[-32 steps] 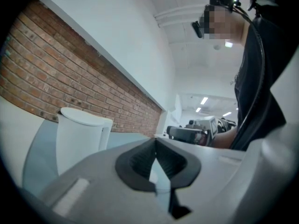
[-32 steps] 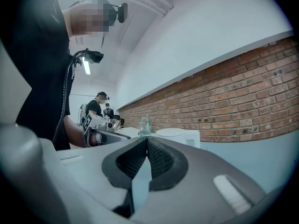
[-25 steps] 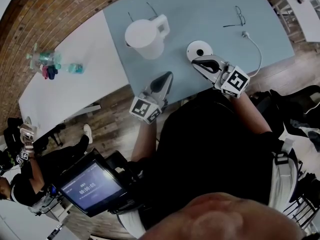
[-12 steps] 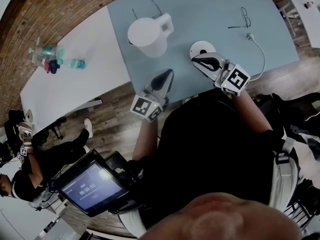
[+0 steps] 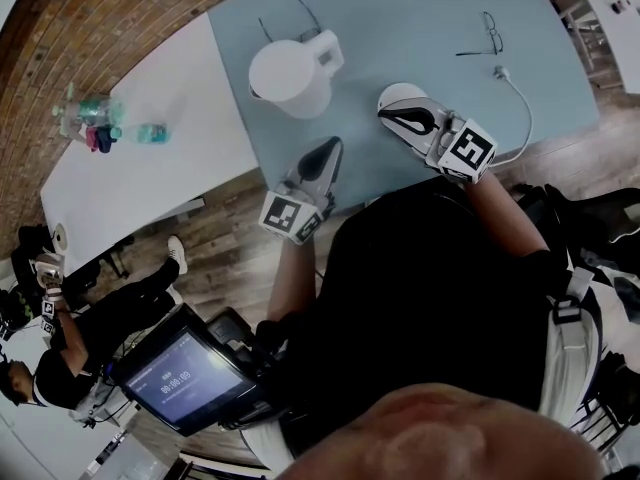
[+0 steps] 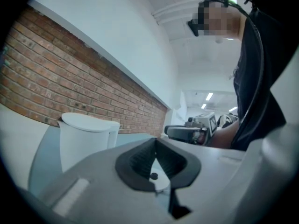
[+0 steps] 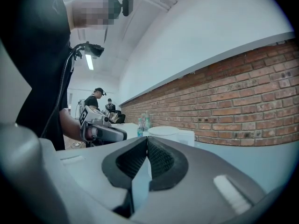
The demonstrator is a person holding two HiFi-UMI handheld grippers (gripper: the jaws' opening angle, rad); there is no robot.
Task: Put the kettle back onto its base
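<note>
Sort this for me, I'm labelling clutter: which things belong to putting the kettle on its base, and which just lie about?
Job:
kettle
base
cord

Lying about:
glasses
bottles on the white table

I had the head camera looking steeply down from well above the pale blue-grey tabletop [image 5: 400, 38], with the left gripper [image 5: 336, 148] and right gripper [image 5: 386, 115] at its near edge. The left gripper camera sat low, close behind its jaws, facing level toward the white plastic kettle [image 6: 86, 136] and red brick wall [image 6: 56, 83]. The right gripper camera took the same kettle and wall from the other side. Each caught the opposite gripper.
</note>
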